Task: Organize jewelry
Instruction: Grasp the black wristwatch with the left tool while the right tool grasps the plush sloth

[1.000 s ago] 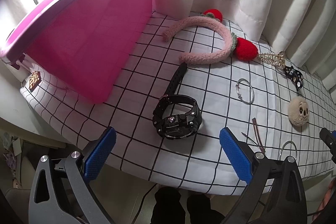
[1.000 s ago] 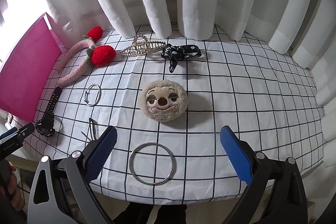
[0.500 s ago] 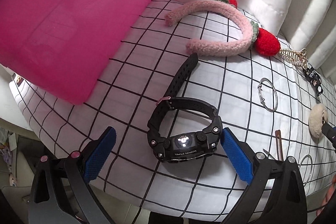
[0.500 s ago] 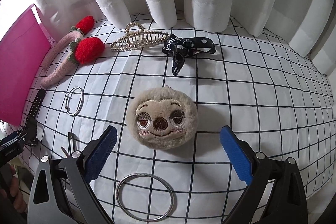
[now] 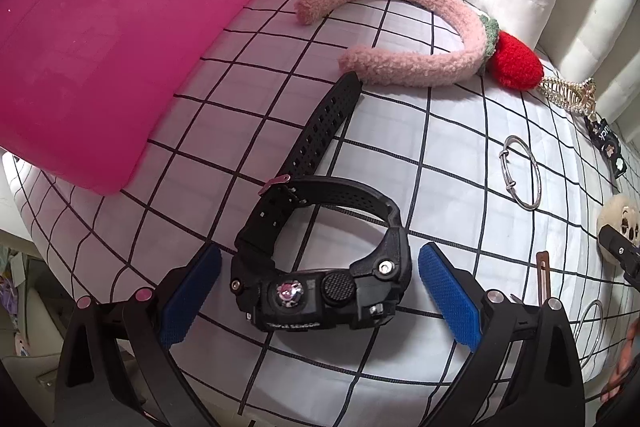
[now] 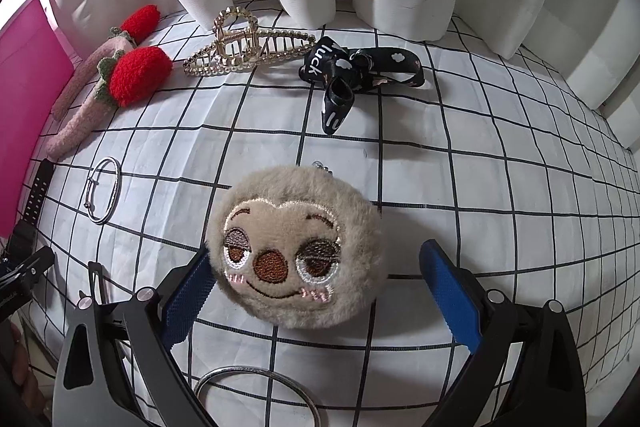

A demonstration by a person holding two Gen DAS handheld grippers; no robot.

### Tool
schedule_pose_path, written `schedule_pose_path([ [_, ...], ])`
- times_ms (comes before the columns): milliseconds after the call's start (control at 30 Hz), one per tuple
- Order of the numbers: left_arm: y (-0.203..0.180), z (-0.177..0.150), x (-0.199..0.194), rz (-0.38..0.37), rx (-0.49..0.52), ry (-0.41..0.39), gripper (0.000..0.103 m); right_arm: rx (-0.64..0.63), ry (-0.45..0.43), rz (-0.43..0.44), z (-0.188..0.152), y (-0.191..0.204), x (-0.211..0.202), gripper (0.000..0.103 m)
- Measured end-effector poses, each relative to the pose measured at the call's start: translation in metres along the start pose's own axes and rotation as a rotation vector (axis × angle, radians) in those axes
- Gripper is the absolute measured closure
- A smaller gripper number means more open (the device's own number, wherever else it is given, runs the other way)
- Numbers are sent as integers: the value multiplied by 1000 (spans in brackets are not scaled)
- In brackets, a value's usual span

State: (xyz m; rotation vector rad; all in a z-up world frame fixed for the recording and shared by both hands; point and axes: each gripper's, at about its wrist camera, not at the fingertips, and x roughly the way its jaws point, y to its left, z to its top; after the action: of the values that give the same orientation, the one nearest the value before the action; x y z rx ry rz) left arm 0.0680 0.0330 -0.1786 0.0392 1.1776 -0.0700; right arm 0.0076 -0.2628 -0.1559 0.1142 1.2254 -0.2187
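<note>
A black digital watch (image 5: pixel 320 267) lies on the white checked cloth, its case between the blue pads of my open left gripper (image 5: pixel 320 291), neither pad touching it. A beige plush sloth face (image 6: pixel 294 251) sits between the pads of my open right gripper (image 6: pixel 320 291); the left pad (image 6: pixel 188 295) is close against its fur, the right pad stands apart. The plush also shows at the right edge of the left wrist view (image 5: pixel 618 223).
A pink box (image 5: pixel 100 27) stands at the far left. A pink headband with red strawberries (image 5: pixel 420 39), a gold claw clip (image 6: pixel 244 45), a black ribbon bow (image 6: pixel 352 75), a thin bangle (image 6: pixel 103 195), a brown hair clip (image 5: pixel 543 279) and a silver ring (image 6: pixel 256 395) lie around. White curtains hang behind.
Both grippers have moved forward and down. The watch now sits between the left pads, and the plush between the right pads. Both stay open.
</note>
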Motion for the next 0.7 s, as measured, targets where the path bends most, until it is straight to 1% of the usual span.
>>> schedule_pose_path([
  [133, -2, 2, 3, 3, 2, -22, 5, -1, 9, -6, 0, 0, 8, 9],
  [300, -5, -1, 0, 7, -7, -52, 5, -11, -24, -15, 0, 5, 12, 9],
  [433, -7, -4, -3, 5, -8, -54, 6, -16, -35, -3, -2, 3, 11, 10],
  [500, -6, -6, -5, 1, -8, -55, 7, -17, -33, -2, -4, 2, 9, 10],
  [533, -5, -7, -6, 0, -7, -55, 8, -16, -34, -2, -4, 2, 9, 12],
  [600, -2, -10, -9, -4, -1, -61, 13, -18, -40, -2, -6, 0, 4, 19],
  [633, -2, -11, -10, -5, 1, -63, 15, -21, -46, 0, -7, 0, 1, 28],
  [667, -1, -12, -12, -6, 0, -67, 21, -27, -49, -3, -7, 0, -1, 36],
  [700, -1, -13, -14, -8, 1, -73, 28, -27, -44, 0, -8, 0, -3, 36],
])
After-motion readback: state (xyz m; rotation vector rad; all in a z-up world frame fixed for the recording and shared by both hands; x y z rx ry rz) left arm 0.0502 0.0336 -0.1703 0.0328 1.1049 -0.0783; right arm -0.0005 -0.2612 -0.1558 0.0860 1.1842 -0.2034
